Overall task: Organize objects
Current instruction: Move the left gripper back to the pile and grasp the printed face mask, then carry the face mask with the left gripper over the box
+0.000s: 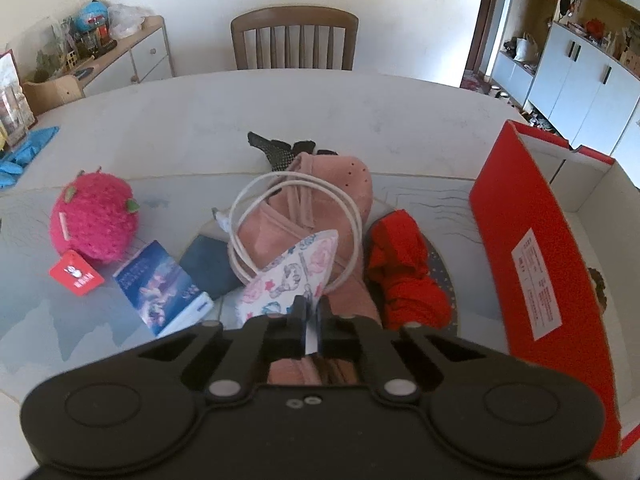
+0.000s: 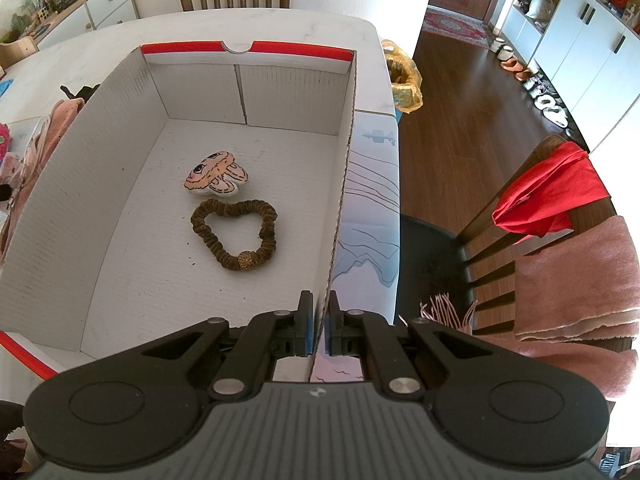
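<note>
So far I count two items in the red box (image 2: 120, 184) — a cartoon charm (image 2: 216, 179) and a brown scrunchie (image 2: 235, 232). My right gripper (image 2: 319, 322) has its jaws pressed onto the box's right wall; my left gripper (image 1: 310, 312) pinches the floral pouch (image 1: 288, 276) low over the pile. Remaining, by my estimate: pink hat (image 1: 320, 196), white cable (image 1: 296, 224), red cloth (image 1: 404, 268), book (image 1: 164, 284), plush strawberry (image 1: 94, 216) — most of the job.

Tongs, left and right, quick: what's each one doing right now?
Left tongs: shut on the floral mask, pinching its near edge.
Right tongs: shut on the box wall, clamped over its near end.
</note>
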Tool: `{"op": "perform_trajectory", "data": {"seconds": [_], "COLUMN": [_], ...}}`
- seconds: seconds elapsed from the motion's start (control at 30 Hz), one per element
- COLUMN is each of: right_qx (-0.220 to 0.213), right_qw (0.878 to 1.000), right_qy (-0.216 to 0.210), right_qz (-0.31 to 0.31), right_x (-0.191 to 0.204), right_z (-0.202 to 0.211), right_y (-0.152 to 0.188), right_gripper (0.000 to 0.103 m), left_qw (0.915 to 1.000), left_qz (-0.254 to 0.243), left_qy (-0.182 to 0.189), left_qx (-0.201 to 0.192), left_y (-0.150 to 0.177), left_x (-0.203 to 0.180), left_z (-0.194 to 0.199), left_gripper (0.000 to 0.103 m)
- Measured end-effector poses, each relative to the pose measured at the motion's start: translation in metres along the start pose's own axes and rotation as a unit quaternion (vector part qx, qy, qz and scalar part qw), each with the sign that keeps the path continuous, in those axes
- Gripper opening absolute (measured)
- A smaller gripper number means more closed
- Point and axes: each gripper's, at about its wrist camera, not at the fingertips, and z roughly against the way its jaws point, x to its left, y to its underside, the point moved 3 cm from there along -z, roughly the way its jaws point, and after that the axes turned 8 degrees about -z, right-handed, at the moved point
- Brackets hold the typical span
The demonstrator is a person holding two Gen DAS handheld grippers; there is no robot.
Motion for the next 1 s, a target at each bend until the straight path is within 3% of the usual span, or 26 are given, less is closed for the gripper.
{"op": "perform_trajectory", "data": {"seconds": [0.4, 0.67, 1.0], "right_qx": [0.0, 0.0, 0.0], "right_qw": [1.0, 1.0, 1.0], "right_qy": [-0.002, -0.002, -0.003], "right_qz": [-0.001, 0.0, 0.001], "right_x": [0.001, 0.002, 0.003], "right_z": [0.0, -0.001, -0.002], "right_y": [-0.001, -0.001, -0.002], "right_gripper": [0.005, 0.005, 0.005], "left_qw": [0.9994, 0.9989, 0.998], "left_qz": [-0.016, -0.015, -0.006], "left_qy": [0.013, 0.043, 0.063], "left_qx": [-0.027, 0.001, 0.001], "left_y": [-0.011, 0.006, 0.011], "left_x": [0.004, -0.017, -0.019], "left_z": [0.038, 0.017, 0.021], "left_gripper": [0.001, 0.001, 0.001]}}
